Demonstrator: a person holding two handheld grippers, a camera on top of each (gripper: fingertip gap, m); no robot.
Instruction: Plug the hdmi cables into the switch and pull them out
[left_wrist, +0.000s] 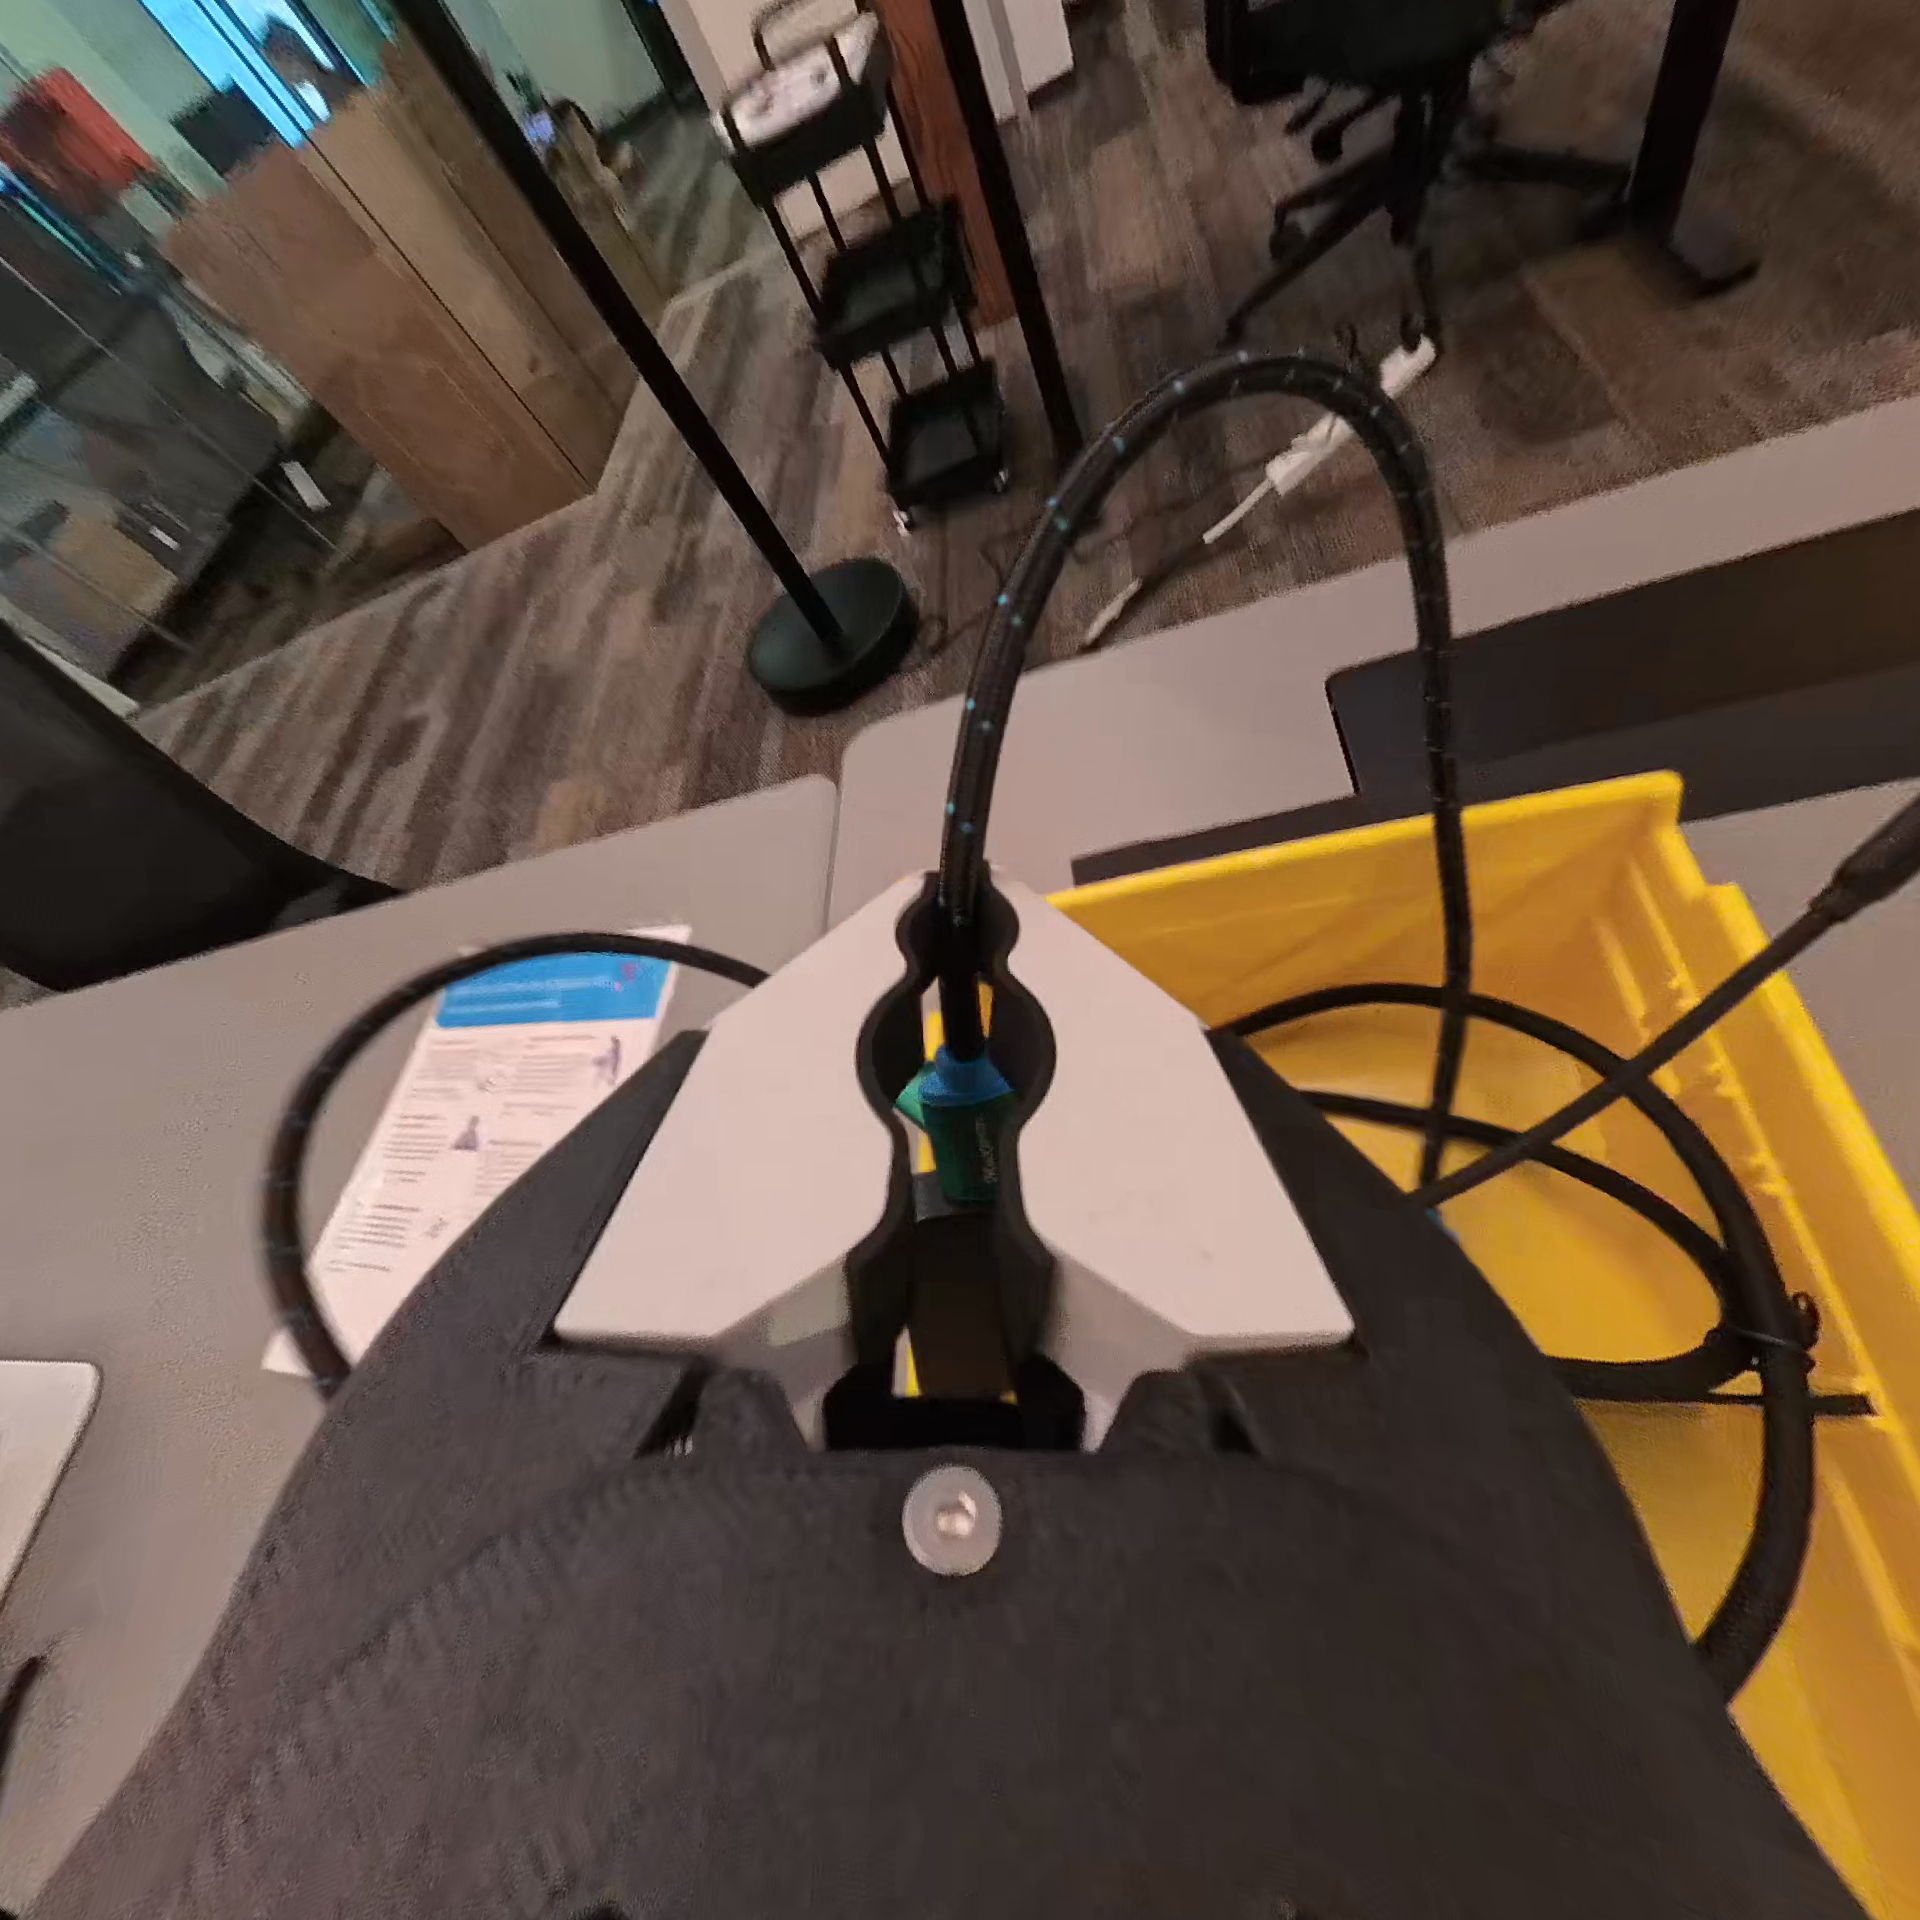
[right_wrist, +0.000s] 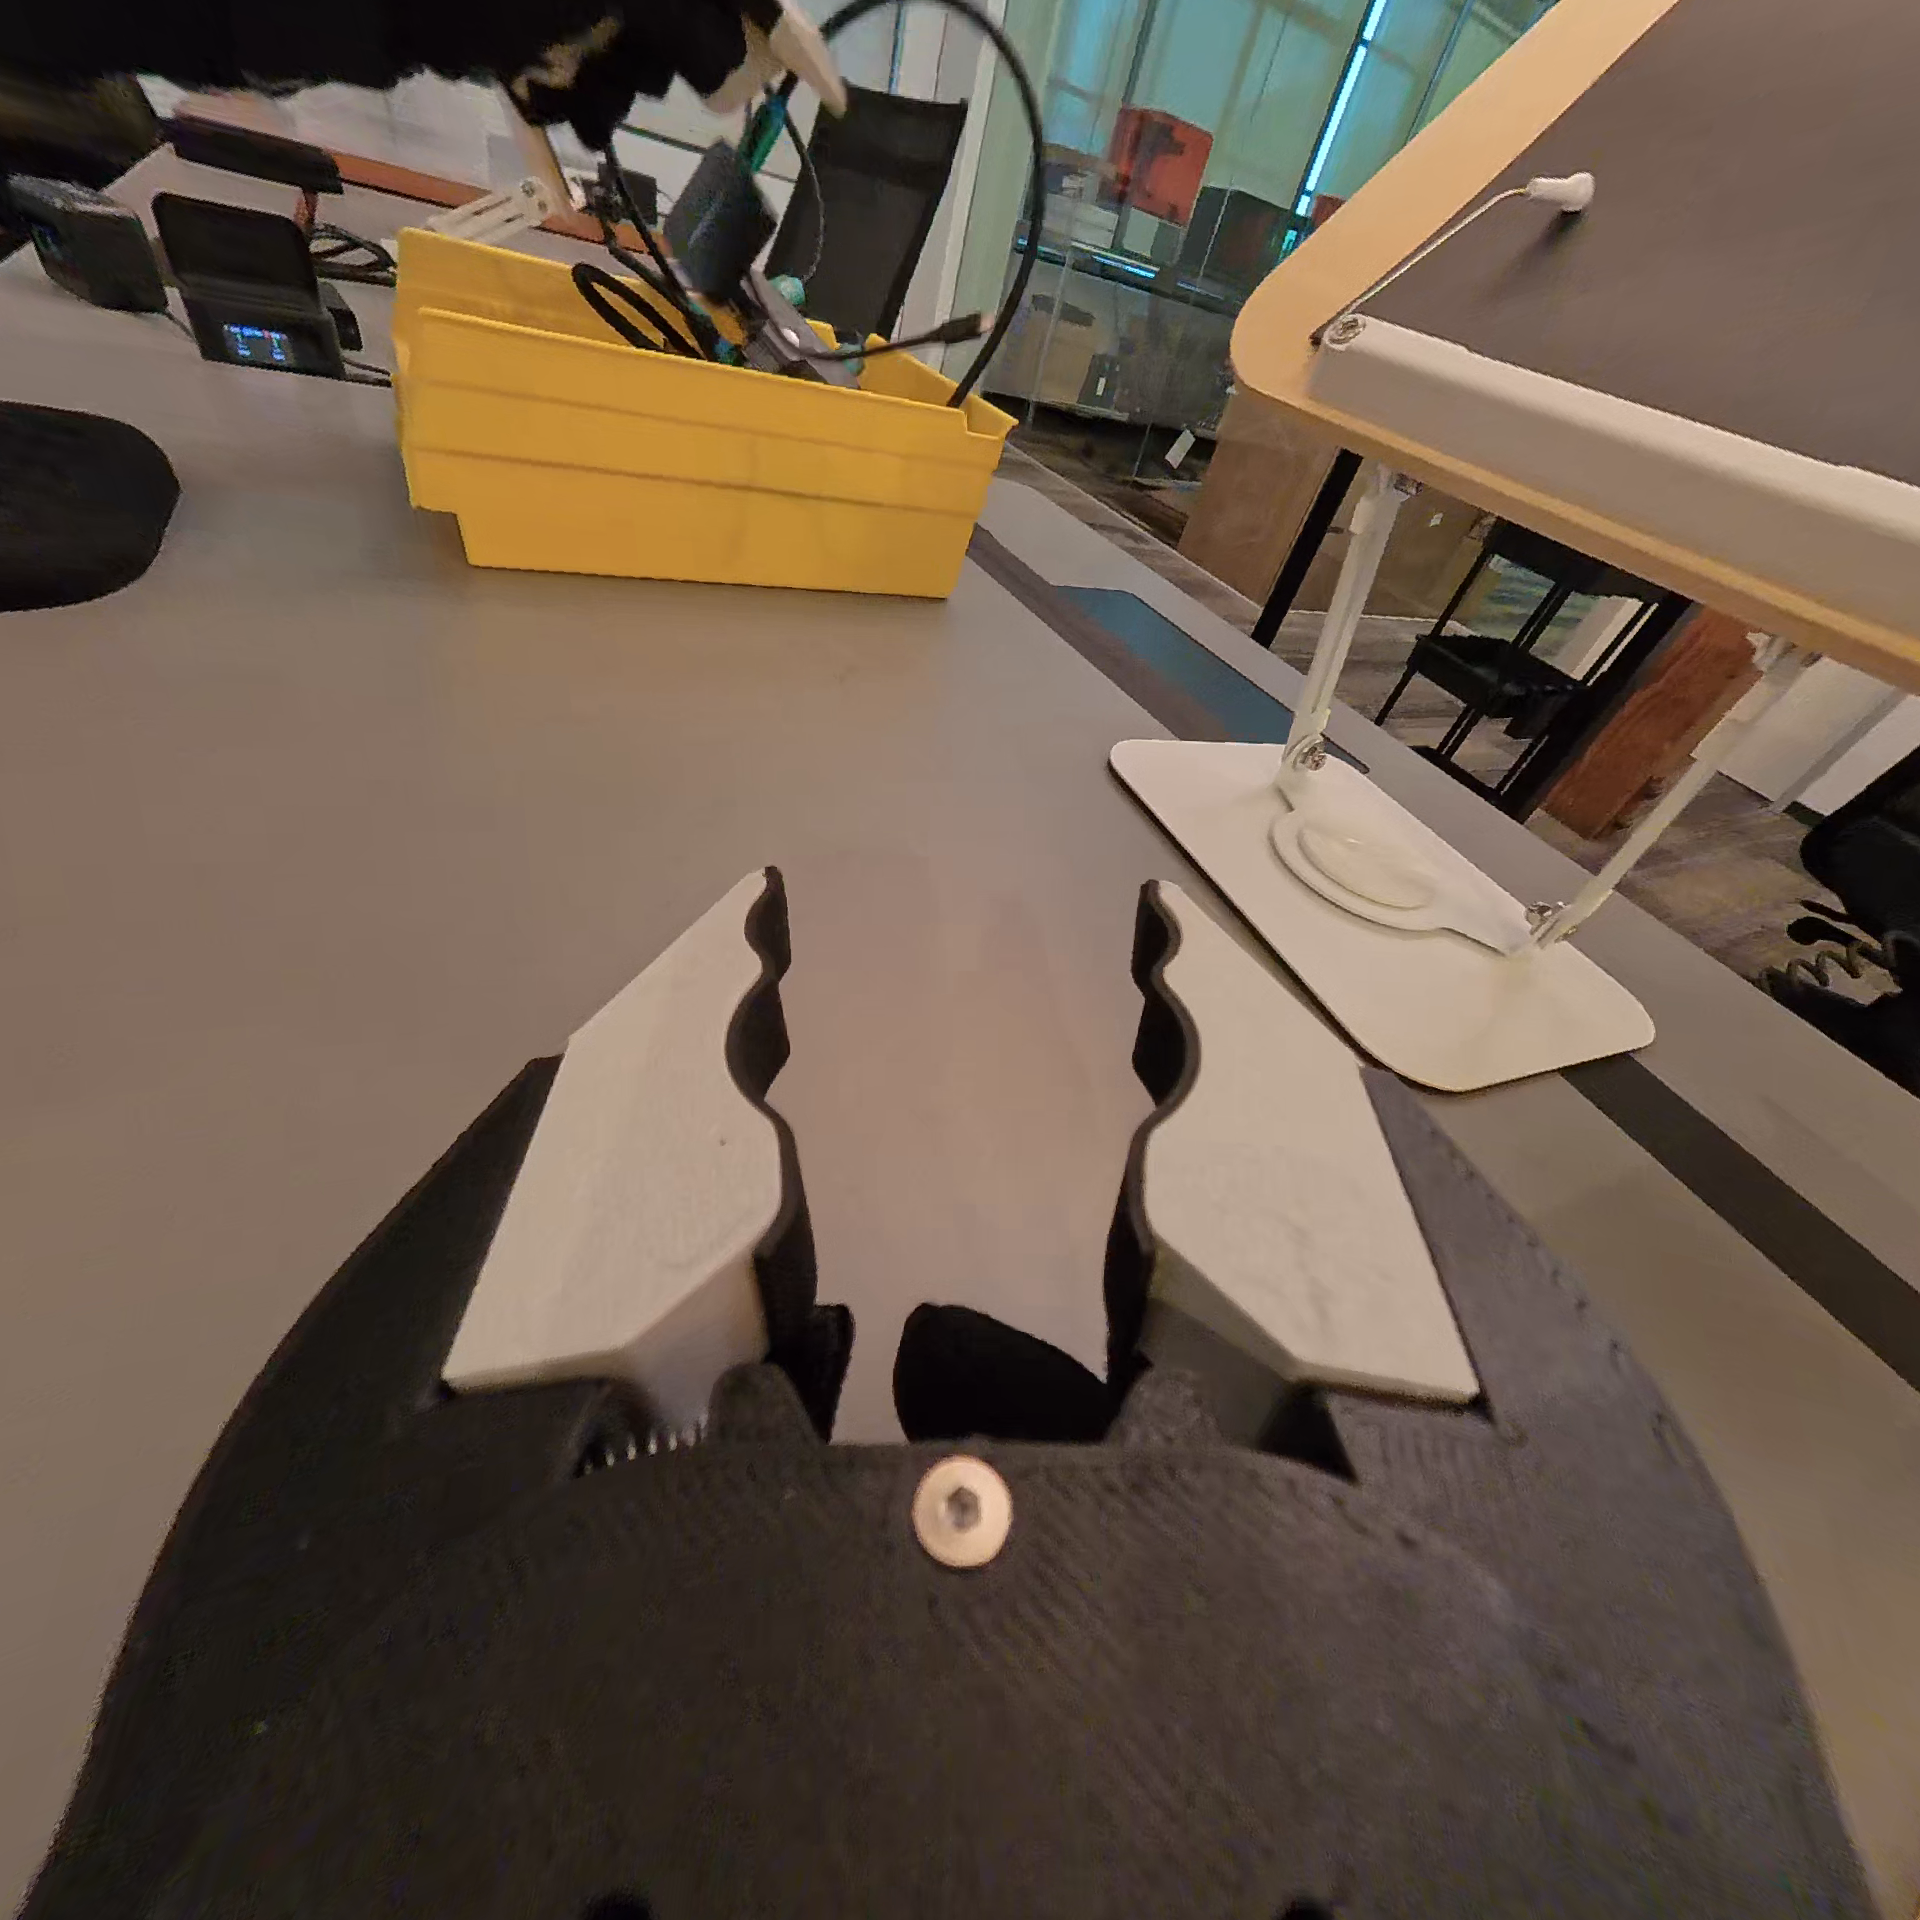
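Observation:
In the left wrist view my left gripper (left_wrist: 958, 904) is shut on a black braided HDMI cable (left_wrist: 1039, 540), just above its blue and green plug (left_wrist: 966, 1122), which sits between the fingers. The cable arches up and drops into the yellow bin (left_wrist: 1351, 914), where more black cable lies coiled. In the right wrist view my right gripper (right_wrist: 961, 883) is open and empty, low over the grey table (right_wrist: 520, 831). The same yellow bin (right_wrist: 707, 499) stands far ahead of it on the left. The left gripper (right_wrist: 805, 57) hangs above that bin with a dark box (right_wrist: 717, 223) and cables under it.
A printed leaflet (left_wrist: 499, 1101) lies on the table left of the left gripper, with a cable loop over it. A white stand's base (right_wrist: 1382, 914) sits right of the right gripper, and its board (right_wrist: 1662, 260) overhangs. Small black devices (right_wrist: 249, 291) stand at the far left. The grippers' ends are close to 55 cm from one another.

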